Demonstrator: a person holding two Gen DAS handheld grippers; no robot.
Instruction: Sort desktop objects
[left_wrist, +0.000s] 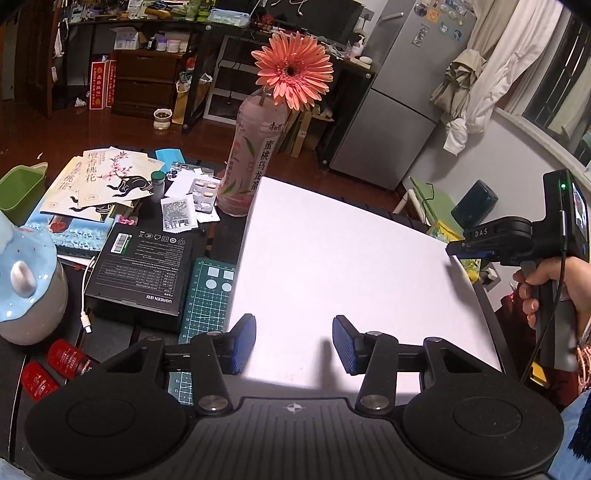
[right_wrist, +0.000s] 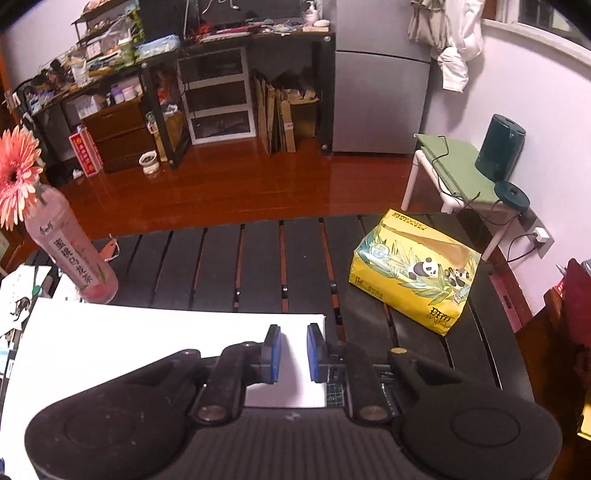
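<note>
A white board (left_wrist: 343, 266) lies flat on the dark slatted surface (right_wrist: 258, 266), taking up the mid and right part of the left wrist view. The left gripper (left_wrist: 294, 343) hovers over the board's near edge w/ jaws wide apart, nothing between the blue pads (left_wrist: 243, 343). The right gripper (right_wrist: 294, 352) sits at the board's right edge, near its far right corner; jaws are part open w/ a narrow gap, straddling white board (right_wrist: 147, 343), but whether they grip it can't be told. In the left wrist view the right gripper (left_wrist: 452, 248) is seen side-on, its blue tip at the board's right edge, held by a hand (left_wrist: 546, 291).

Left of the board: a green cutting mat (left_wrist: 207, 291) partly under it, then a black box (left_wrist: 142, 269), w/ a white cable (left_wrist: 85, 295) at its left. Far of the box lie pill blister packs (left_wrist: 203, 190), paper slips and flower-print packets (left_wrist: 99, 181). A pink tea bottle (left_wrist: 251, 166) holding a pink daisy (left_wrist: 291, 72) stands upright just beside the board's far left corner. At far left, a green tub (left_wrist: 22, 188) and a blue-and-white ceramic piece (left_wrist: 26, 280); two red caps (left_wrist: 51, 365) lie near left.

Right of the board, well apart, a yellow panda tissue pack (right_wrist: 413, 277) rests on the surface.
</note>
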